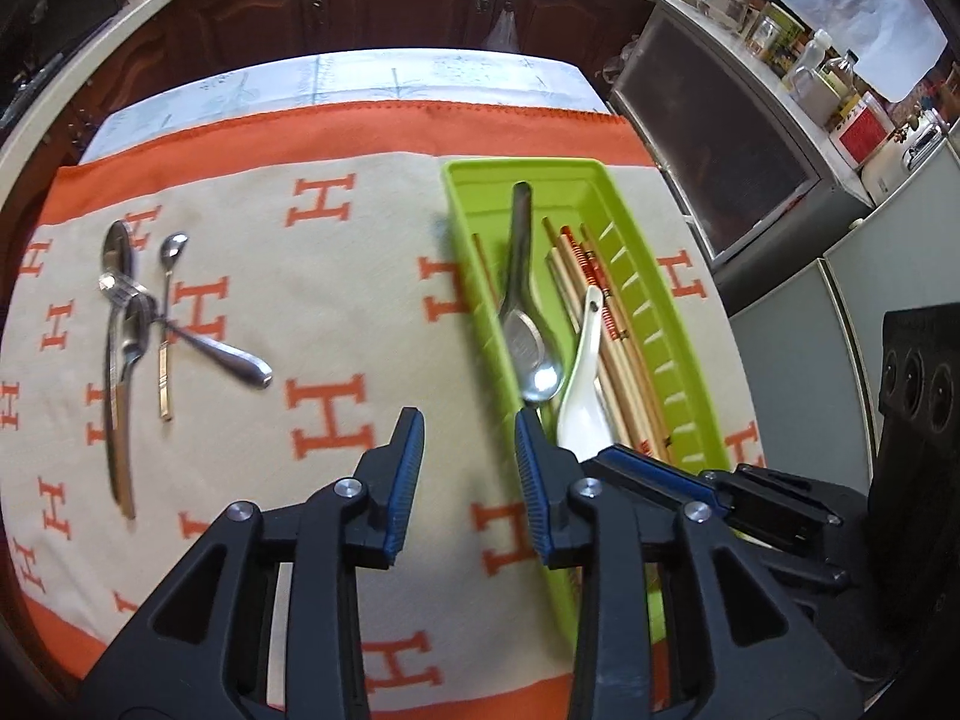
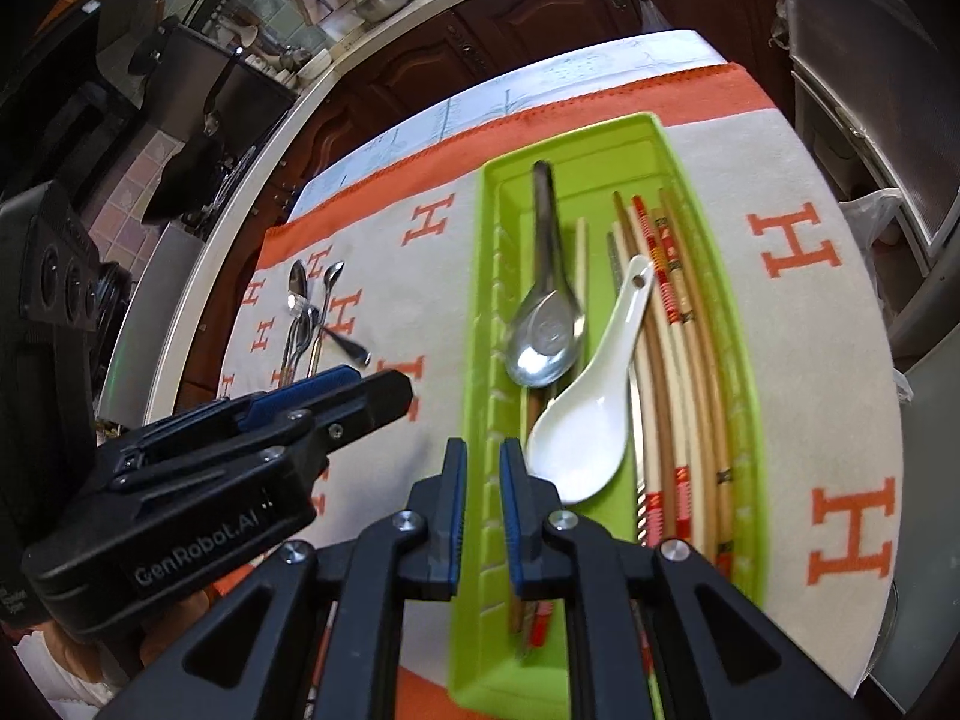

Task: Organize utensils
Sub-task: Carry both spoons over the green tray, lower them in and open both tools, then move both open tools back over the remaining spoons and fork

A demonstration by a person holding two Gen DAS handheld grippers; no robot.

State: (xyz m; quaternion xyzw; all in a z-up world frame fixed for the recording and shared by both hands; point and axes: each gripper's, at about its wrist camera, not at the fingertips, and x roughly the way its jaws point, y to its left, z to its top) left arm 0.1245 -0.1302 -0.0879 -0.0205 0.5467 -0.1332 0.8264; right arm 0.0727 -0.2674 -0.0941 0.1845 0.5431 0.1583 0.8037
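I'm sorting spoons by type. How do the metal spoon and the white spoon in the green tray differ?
The metal spoon is shiny grey steel; the white spoon looks ceramic. The metal spoon's handle is long and slim; the white spoon's is short, broad, with a hole near its end. The metal spoon lies along the tray; the white spoon lies slanted. Both have their bowls toward the camera.

Ahead of your right jaws: one green tray, one steel spoon, one white spoon, several chopsticks, uncountable. Far left of your left jaws: about four loose utensils, overlapping.
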